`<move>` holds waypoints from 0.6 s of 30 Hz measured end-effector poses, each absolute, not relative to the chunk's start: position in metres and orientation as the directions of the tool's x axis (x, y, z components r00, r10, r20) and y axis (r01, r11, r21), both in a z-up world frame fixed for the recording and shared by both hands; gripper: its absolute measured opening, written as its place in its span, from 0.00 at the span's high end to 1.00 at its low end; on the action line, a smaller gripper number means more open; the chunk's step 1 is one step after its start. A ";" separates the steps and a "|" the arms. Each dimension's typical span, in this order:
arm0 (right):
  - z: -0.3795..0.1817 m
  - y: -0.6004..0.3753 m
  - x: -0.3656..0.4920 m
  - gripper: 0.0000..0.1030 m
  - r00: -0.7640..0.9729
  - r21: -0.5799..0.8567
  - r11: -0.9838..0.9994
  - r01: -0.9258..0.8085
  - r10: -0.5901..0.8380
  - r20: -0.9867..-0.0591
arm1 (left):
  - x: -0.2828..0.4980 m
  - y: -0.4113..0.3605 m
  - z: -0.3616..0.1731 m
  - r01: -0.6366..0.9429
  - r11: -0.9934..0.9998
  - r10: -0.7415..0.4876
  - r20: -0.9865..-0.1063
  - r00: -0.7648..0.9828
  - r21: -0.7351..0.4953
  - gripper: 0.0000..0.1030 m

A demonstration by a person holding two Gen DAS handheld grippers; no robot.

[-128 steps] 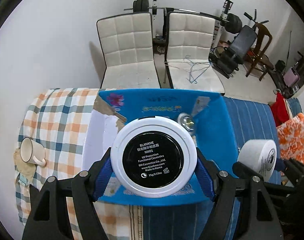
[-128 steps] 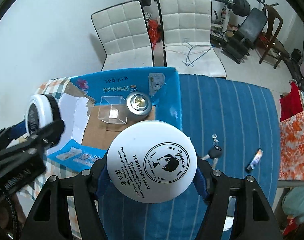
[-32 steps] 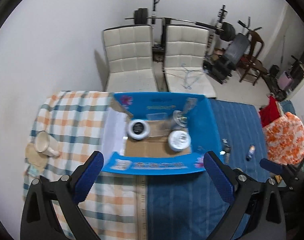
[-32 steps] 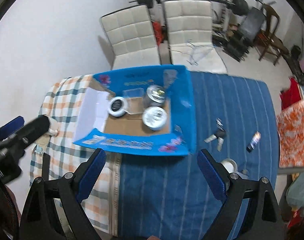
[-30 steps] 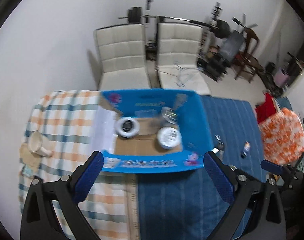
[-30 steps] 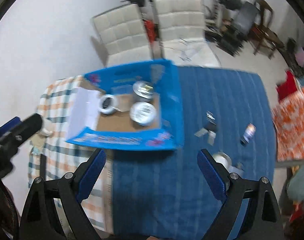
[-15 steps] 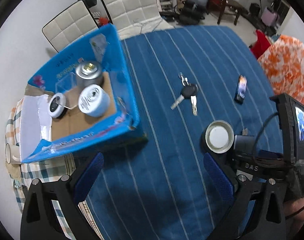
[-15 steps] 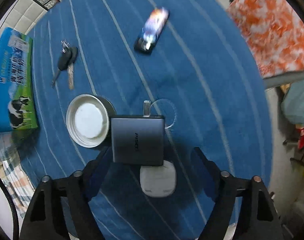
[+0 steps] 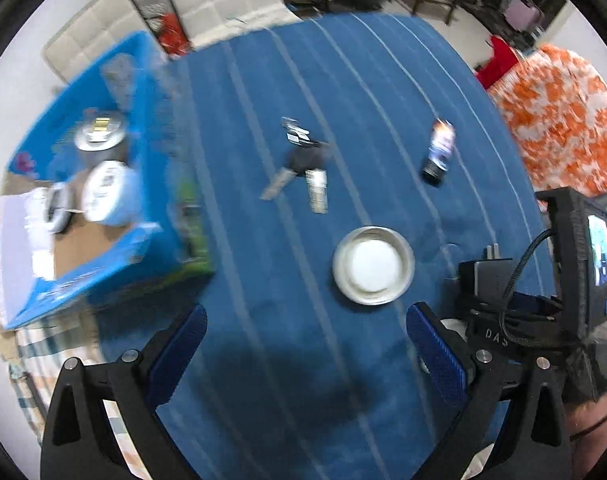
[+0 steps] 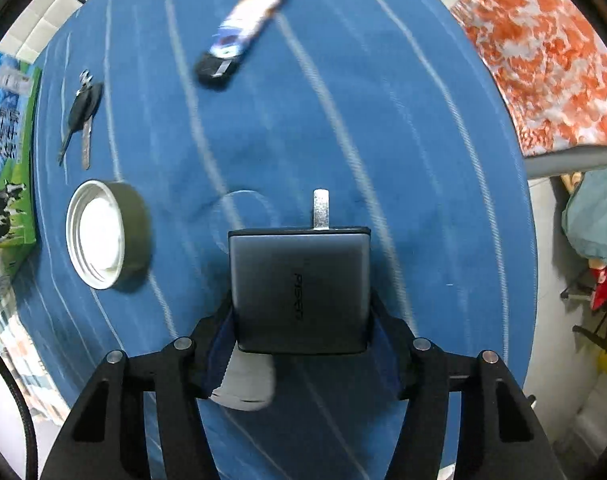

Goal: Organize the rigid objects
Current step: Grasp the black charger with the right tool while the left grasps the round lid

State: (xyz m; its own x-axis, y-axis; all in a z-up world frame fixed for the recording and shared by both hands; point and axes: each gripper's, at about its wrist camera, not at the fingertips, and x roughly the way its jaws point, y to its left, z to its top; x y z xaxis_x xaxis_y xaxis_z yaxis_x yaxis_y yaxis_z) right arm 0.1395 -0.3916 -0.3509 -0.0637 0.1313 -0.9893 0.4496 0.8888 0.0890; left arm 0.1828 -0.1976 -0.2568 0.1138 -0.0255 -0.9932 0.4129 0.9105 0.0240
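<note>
The right tongs have closed on the grey charger block, its blue pads pressed to both flanks and its metal prong pointing away toward the far side; half a second ago those fingers stood spread around the block, so the grasp is new. A white case lies partly under the block at the near left, on the blue striped cloth of the tabletop. The left tongs are spread wide with nothing between them, hovering above the cloth; a second ago they looked over the blue box from the near side, and they have since swung right over the loose things. In that box, at the left, sit the two white jars and a silver-topped tin, dropped there within the last few seconds. On the cloth there remain a round metal lid lying open side up, a bunch of keys farther off, and a small dark lighter-like stick at the far right. The charger looks to be the next piece bound for the box, and the lid sits nearest the free left tongs, so it seems their likely target.
</note>
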 end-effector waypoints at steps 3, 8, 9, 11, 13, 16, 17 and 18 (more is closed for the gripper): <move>-0.351 -0.404 0.140 0.39 -0.061 0.102 0.882 0.460 0.146 -0.987 | 0.191 -0.217 -0.284 0.426 0.904 -0.030 -0.999 0.027 -0.015 0.01; -0.357 -0.414 0.145 0.37 -0.067 0.099 0.882 0.460 0.146 -0.987 | 0.211 -0.231 -0.314 0.383 0.919 -0.075 -0.995 -0.067 -0.095 0.01; -0.357 -0.415 0.145 0.37 -0.071 0.094 0.884 0.458 0.141 -0.987 | 0.213 -0.233 -0.317 0.378 0.919 -0.087 -0.993 -0.084 -0.113 0.01; -0.360 -0.410 0.152 0.37 -0.078 0.089 0.886 0.454 0.139 -0.987 | 0.217 -0.235 -0.323 0.365 0.920 -0.105 -0.987 -0.119 -0.142 0.01; -0.363 -0.412 0.157 0.37 -0.089 0.089 0.891 0.446 0.143 -0.986 | 0.220 -0.235 -0.325 0.359 0.919 -0.122 -0.983 -0.139 -0.164 0.01; -0.361 -0.415 0.156 0.37 -0.105 0.076 0.900 0.430 0.134 -0.985 | 0.221 -0.238 -0.325 0.366 0.918 -0.110 -0.985 -0.136 -0.153 0.01; -0.360 -0.418 0.154 0.37 -0.108 0.073 0.902 0.425 0.130 -0.986 | 0.221 -0.239 -0.327 0.371 0.918 -0.100 -0.986 -0.134 -0.144 0.01; -0.358 -0.420 0.152 0.37 -0.110 0.073 0.904 0.420 0.131 -0.985 | 0.221 -0.243 -0.330 0.377 0.916 -0.090 -0.987 -0.136 -0.136 0.01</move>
